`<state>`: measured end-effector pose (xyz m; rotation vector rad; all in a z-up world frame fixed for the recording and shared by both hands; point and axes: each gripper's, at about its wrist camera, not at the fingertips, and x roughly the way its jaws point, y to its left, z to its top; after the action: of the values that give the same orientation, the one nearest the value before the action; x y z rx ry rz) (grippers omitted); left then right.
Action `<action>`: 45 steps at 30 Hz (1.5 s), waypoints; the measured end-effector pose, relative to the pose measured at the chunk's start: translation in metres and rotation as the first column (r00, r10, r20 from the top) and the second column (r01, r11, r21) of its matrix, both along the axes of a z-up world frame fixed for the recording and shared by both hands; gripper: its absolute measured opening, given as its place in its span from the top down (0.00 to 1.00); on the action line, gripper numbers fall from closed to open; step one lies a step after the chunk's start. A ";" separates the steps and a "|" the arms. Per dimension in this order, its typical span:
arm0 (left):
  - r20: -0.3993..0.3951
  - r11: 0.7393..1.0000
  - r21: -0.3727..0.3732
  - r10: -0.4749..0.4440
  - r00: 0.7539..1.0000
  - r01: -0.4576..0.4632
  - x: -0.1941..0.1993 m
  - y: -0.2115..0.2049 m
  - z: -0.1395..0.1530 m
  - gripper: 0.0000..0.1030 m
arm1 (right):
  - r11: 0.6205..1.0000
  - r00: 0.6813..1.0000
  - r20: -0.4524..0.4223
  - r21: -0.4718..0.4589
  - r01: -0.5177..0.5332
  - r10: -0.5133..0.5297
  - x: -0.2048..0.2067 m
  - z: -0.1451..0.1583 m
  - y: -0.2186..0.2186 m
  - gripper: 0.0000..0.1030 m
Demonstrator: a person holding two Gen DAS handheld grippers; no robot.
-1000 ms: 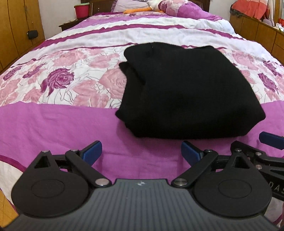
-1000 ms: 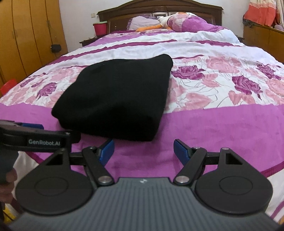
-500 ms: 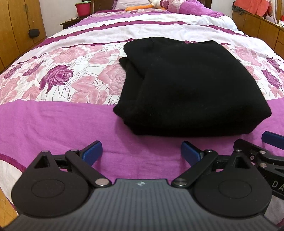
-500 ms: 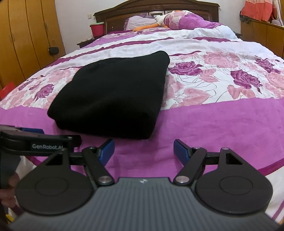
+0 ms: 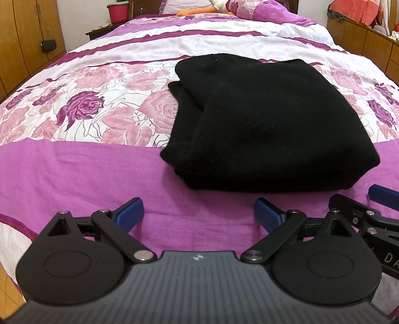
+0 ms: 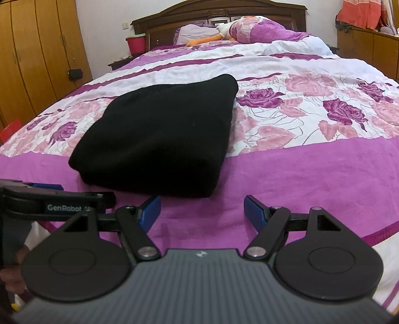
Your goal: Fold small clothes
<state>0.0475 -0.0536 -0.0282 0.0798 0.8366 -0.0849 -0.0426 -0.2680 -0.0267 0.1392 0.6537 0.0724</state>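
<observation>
A black garment lies folded into a thick rectangle on the purple floral bedspread; the right wrist view has the garment left of centre. My left gripper hovers over the purple band just short of the garment's near edge, jaws open and empty. My right gripper stands open and empty too, near the garment's front right corner. Each gripper shows at the edge of the other's view: the right gripper's arm at the right, the left gripper's body at the left.
Pillows and an orange-and-white soft toy lie at the wooden headboard. A red bucket stands on a bedside table. Wooden wardrobes line the left, a low cabinet with clothes the right. The bed's foot edge is just below the grippers.
Both views have tilted and shifted slightly; the garment looks a little nearer and larger. The garment itself has not moved and both grippers stay open.
</observation>
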 end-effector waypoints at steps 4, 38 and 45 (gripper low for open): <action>0.010 1.000 0.004 0.005 1.000 -0.005 -0.001 0.001 0.001 0.05 | 1.000 1.000 0.001 -0.001 -0.002 0.002 0.000 0.001 0.001 0.27; 0.014 0.999 0.025 -0.025 1.000 0.024 -0.002 -0.003 0.002 0.05 | 1.000 1.000 0.006 0.003 -0.003 0.003 -0.001 0.004 0.001 0.27; 0.014 0.999 0.027 -0.027 1.000 0.026 -0.002 -0.004 0.001 0.05 | 1.000 1.000 0.006 0.002 -0.004 0.004 -0.001 0.004 0.001 0.27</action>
<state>0.0455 -0.0572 -0.0269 0.1170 0.8229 -0.0979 -0.0435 -0.2671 -0.0230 0.1399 0.6482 0.0775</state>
